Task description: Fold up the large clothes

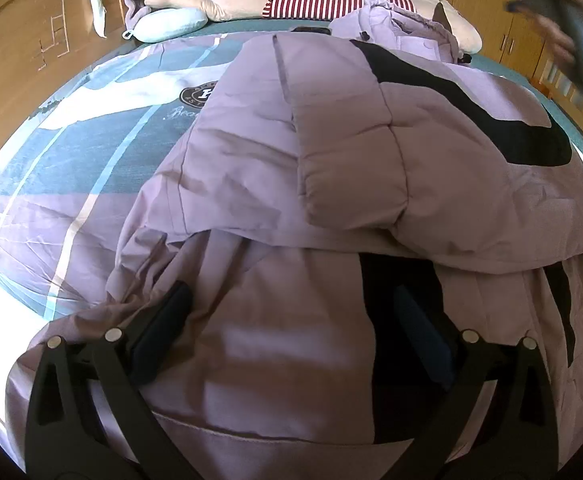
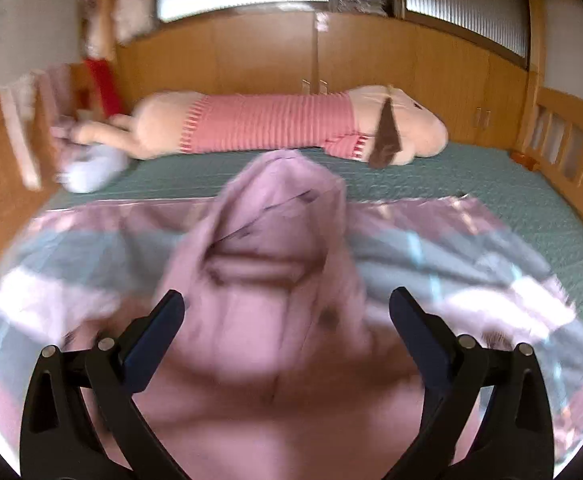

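A large lilac padded jacket (image 1: 351, 152) with black patches lies spread over the bed, one sleeve (image 1: 351, 168) folded across its body. My left gripper (image 1: 291, 312) is open just above the jacket's near hem, fingers wide apart with fabric below them. In the right wrist view the same jacket's hood (image 2: 275, 216) bulges up, blurred by motion. My right gripper (image 2: 287, 308) is open above it, nothing pinched between its fingers. The other gripper and a hand (image 1: 563, 28) show blurred at the top right of the left wrist view.
A striped lilac, grey and white sheet (image 1: 71, 168) covers a green quilted mattress (image 2: 491, 184). A long plush toy in a red striped shirt (image 2: 275, 124) and a pale blue neck pillow (image 1: 171, 24) lie at the far edge. Wooden panels (image 2: 411, 60) surround the bed.
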Available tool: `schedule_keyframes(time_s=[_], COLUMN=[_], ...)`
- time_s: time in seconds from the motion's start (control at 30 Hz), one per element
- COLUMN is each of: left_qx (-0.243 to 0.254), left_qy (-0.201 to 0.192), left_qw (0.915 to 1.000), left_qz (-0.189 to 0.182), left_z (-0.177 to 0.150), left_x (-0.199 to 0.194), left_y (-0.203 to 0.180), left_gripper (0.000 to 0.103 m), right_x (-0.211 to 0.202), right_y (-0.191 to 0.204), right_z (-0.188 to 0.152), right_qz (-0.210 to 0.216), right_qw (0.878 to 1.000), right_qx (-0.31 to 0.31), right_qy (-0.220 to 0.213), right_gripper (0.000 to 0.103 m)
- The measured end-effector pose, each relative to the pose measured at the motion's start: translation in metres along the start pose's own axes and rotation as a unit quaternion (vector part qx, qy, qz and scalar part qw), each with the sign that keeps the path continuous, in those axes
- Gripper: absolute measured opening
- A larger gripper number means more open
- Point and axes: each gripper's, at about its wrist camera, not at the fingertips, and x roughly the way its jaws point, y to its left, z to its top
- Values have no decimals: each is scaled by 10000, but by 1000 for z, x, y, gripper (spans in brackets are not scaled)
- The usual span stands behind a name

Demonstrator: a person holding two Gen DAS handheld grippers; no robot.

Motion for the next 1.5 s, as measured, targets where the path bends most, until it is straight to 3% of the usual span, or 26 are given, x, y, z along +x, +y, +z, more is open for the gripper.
schedule_keyframes(time_s=[0.07,0.2,0.23,0.27,0.3,0.33,0.43,0.5,0.63,0.7,0.73,0.83,0.9,0.93,0.97,1.0,1.03,1.13,1.23,1.33,1.4,1.5], left_qx=[1,11,9,12,13,8,17,11,-6,-3,0,10,-6,-14,-24,-42,-70,-174,-193,-398,-623,-895], left_qy=[17,19,20,22,21,18,15,22,37,42,43,44,56,71,93,88,72,101,113,95,87,85], left_qw=[10000,10000,10000,10000,10000,10000,10000,10000,10000,10000,10000,10000,10000,10000,9999,9999,9999,9995,9994,9981,9954,9916], left_qz=[14,35,29,28,29,32,41,30,-11,-25,-21,-8,-31,-41,-48,-72,-121,-250,-279,-468,-719,-931], left_z=[-1,-1,-2,-1,-1,-2,-1,0,0,1,1,0,0,1,1,1,1,0,0,3,6,12], left_x=[0,1,1,1,2,2,3,4,3,3,3,2,0,-2,-5,-9,-13,-20,-22,-28,-32,-37], left_y=[0,-2,-2,-2,-2,-2,-2,-2,-3,-2,-2,-3,-2,-2,-1,0,1,5,7,15,24,36], left_gripper=[101,101,101,101,101,101,101,101,101,101,101,101,101,101,101,101,101,101,101,101,101,101], right_x=[50,129,139,139,127,107,45,-3,-120,-154,-161,-147,-143,-150,-158,-171,-180,-191,-195,-191,-184,-178], right_y=[0,-17,-21,-26,-30,-32,-26,-24,-48,-69,-78,-92,-112,-122,-132,-141,-146,-140,-103,-54,-19,23], right_z=[19,11,5,-2,-6,-9,-18,-29,-90,-126,-148,-182,-201,-209,-215,-221,-226,-225,-213,-206,-204,-202], right_qz=[-616,-839,-775,-585,-559,-334,239,574,1215,1391,1266,948,811,668,569,526,598,1594,2163,2988,3011,2455], right_qw=[9975,9860,9842,9856,9878,9898,9922,9904,9769,9740,9783,9907,9961,9974,9972,9951,9923,9763,9670,9379,9349,9577], right_qx=[74,657,771,983,1177,1354,1043,678,47,-107,-209,-410,-126,127,365,685,914,1459,1319,1503,1390,760], right_qy=[351,1280,1393,1247,852,284,-642,-1055,-1755,-1787,-1625,-885,-329,-256,-314,-477,-582,-96,285,925,1262,1297], right_gripper=[99,82,62,18,9,7,5,5,5,5,5,7,17,42,79,91,97,97,97,100,102,102])
